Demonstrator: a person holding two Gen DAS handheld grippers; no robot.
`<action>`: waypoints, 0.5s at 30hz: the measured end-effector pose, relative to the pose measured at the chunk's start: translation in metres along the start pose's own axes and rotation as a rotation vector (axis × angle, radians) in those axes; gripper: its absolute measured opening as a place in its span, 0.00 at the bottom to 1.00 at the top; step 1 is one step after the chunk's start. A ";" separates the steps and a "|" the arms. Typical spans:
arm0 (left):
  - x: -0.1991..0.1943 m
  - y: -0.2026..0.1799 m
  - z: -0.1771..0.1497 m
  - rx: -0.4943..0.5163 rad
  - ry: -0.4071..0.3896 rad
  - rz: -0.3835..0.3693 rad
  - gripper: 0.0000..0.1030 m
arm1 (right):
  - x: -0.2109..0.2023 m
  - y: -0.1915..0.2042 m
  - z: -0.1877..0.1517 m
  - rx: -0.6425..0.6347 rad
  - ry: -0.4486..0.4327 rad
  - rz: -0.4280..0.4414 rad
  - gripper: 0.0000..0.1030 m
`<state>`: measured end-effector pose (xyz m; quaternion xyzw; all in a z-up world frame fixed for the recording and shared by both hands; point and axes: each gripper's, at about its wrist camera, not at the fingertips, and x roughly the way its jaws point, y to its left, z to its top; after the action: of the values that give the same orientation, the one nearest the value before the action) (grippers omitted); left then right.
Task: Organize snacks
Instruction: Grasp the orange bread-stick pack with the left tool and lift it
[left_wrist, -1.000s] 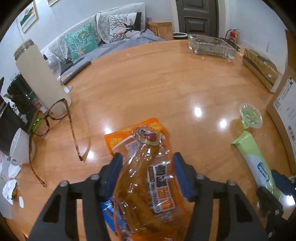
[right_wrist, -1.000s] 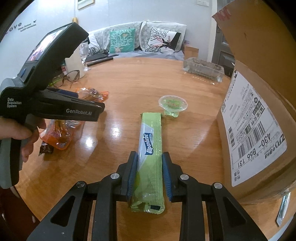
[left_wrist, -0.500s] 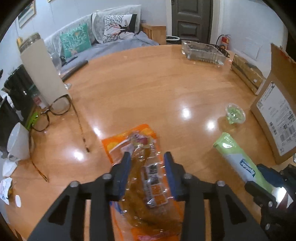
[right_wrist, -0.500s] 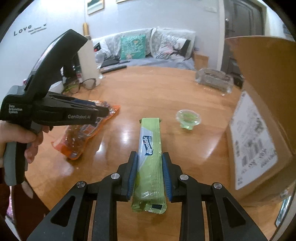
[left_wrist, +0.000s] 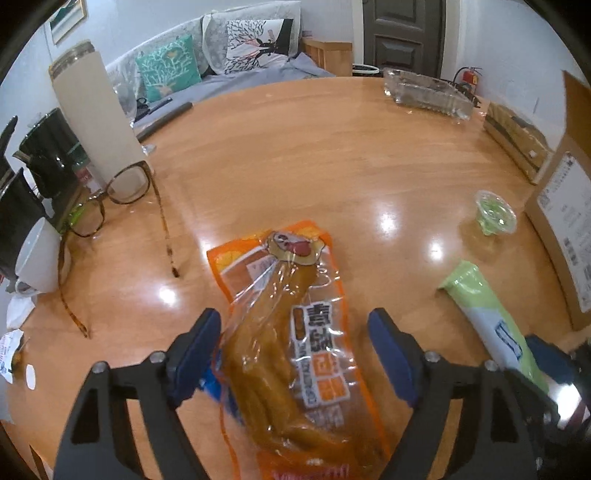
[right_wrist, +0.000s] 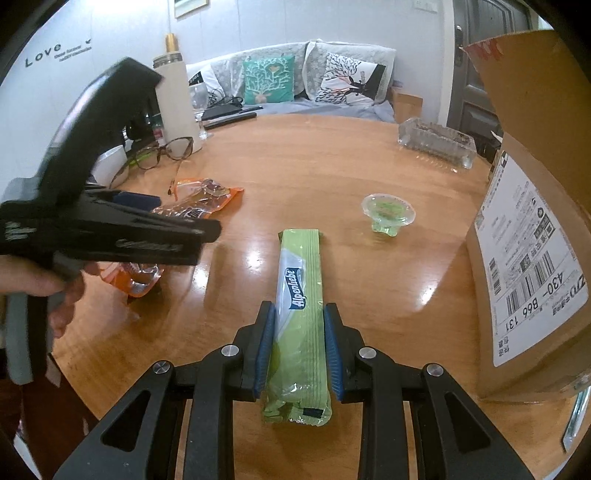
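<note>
- The right gripper (right_wrist: 297, 349) has its blue pads pressed against both long sides of the green Alpenliebe pack (right_wrist: 301, 295); the pack runs up the lower centre of the right wrist view, and I can't tell whether its far end rests on the wooden table (right_wrist: 332, 155).
- The left gripper (left_wrist: 295, 354) stands wide open around the orange snack bag (left_wrist: 295, 332) at the lower centre of its own view; the fingers sit apart from the bag's sides and hold nothing.
- I judge the step in hand to be picking up, one snack clamped, the other only straddled.
- Next, the left fingers likely need to close on the crinkly bag without slipping, and the green pack needs carrying right, towards the cardboard box (right_wrist: 532, 236).
- The box fills the right edge of the right wrist view, flap up; its inside is hidden, so I can't tell its contents.
- A small green jelly cup (right_wrist: 388, 212) sits sealed at centre right, apart from the box.
- A clear glass dish (right_wrist: 436, 142) stands upper right; its contents are too dim to make out.
</note>
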<state>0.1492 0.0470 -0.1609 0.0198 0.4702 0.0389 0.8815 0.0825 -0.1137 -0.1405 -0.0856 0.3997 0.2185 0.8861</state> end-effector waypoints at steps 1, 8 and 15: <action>0.001 0.000 0.002 -0.008 -0.001 -0.003 0.69 | 0.001 -0.001 0.000 0.004 0.001 0.003 0.22; 0.001 0.000 0.005 -0.006 -0.015 -0.027 0.59 | 0.003 -0.006 0.000 0.018 0.001 0.016 0.22; -0.018 0.007 0.003 -0.016 -0.060 -0.055 0.55 | -0.011 -0.005 0.007 0.021 -0.044 0.028 0.21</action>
<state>0.1411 0.0521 -0.1439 0.0012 0.4434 0.0178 0.8962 0.0836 -0.1196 -0.1274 -0.0660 0.3833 0.2287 0.8924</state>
